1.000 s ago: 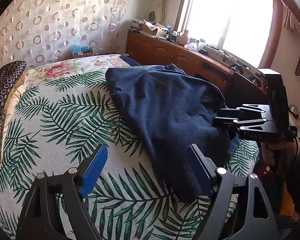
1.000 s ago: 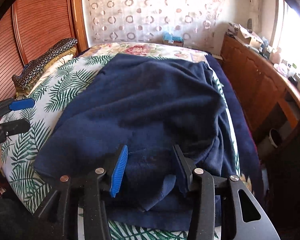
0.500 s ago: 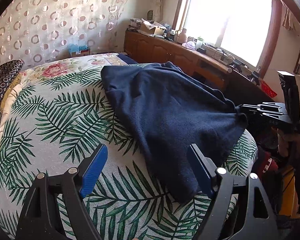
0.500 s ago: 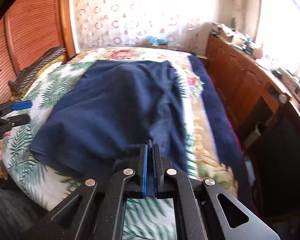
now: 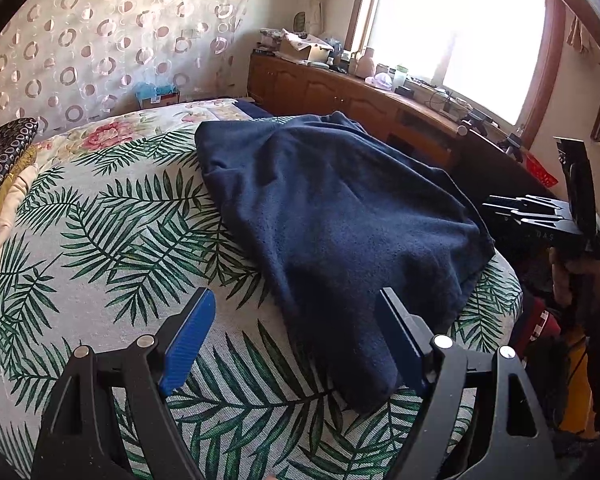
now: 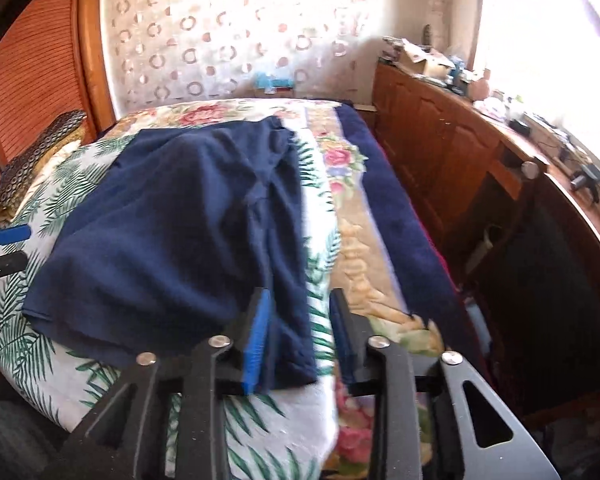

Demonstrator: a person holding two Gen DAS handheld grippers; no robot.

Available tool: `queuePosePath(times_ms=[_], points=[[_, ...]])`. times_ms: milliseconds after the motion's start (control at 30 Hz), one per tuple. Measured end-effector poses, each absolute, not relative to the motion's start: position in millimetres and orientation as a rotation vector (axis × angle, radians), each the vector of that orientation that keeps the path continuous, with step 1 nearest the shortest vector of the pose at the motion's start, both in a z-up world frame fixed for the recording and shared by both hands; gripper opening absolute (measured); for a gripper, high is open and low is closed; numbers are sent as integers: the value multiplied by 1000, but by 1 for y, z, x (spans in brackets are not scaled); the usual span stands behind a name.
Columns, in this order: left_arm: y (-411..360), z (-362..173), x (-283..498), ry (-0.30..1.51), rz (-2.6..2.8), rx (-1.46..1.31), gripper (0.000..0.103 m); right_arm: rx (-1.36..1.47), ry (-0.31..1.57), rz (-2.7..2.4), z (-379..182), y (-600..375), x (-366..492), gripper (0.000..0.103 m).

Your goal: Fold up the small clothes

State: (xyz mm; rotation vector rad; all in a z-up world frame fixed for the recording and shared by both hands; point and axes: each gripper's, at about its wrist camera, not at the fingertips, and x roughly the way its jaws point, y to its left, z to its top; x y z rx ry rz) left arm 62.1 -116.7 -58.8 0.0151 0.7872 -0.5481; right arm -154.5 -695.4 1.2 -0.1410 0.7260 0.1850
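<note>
Lying on the bed (image 5: 112,292), near its foot edge: 1 navy fleece garment (image 5: 340,216), long axis running toward the head. Right gripper (image 6: 300,336), jaws opening, straddles its near corner unpinched; left gripper (image 5: 296,340) spread wide, beside the hem.

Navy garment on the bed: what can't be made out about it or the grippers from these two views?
- What kind of garment it is: bunched up in both views, no sleeves or legs clear.
- Right gripper, right wrist view: jaws opening; motion blur hides whether the pads touch the hem between them.
- Left gripper, left wrist view: open above the bedspread; whether its right finger brushes the cloth is unclear.
- The bedspread under the garment: covered.
</note>
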Motion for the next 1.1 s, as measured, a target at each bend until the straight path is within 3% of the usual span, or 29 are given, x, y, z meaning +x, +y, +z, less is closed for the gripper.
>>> queuePosePath(times_ms=[400, 600, 667, 767, 867, 933, 1033, 1100], points=[[-126, -74, 70, 857, -552, 18, 82, -83, 780, 236, -30, -709, -132, 64], [-127, -79, 74, 895, -575, -22, 82, -55, 773, 269, -25, -714, -140, 64], [-127, -81, 75, 904, -593, -41, 82, -58, 778, 290, -26, -713, -140, 60], [-129, -80, 74, 906, -615, -47, 74, -64, 780, 320, -26, -710, -142, 47], [-130, -80, 74, 915, -633, -64, 62, -55, 791, 366, -27, -707, -137, 27], [-130, -79, 75, 927, -655, -86, 48, -39, 793, 393, -28, -708, -135, 15], [-127, -83, 81, 970, -717, -164, 19, 4, 756, 430, -22, -712, -135, 11], [-125, -80, 82, 960, -732, -166, 14, 32, 711, 443, -13, -715, -138, 10]])
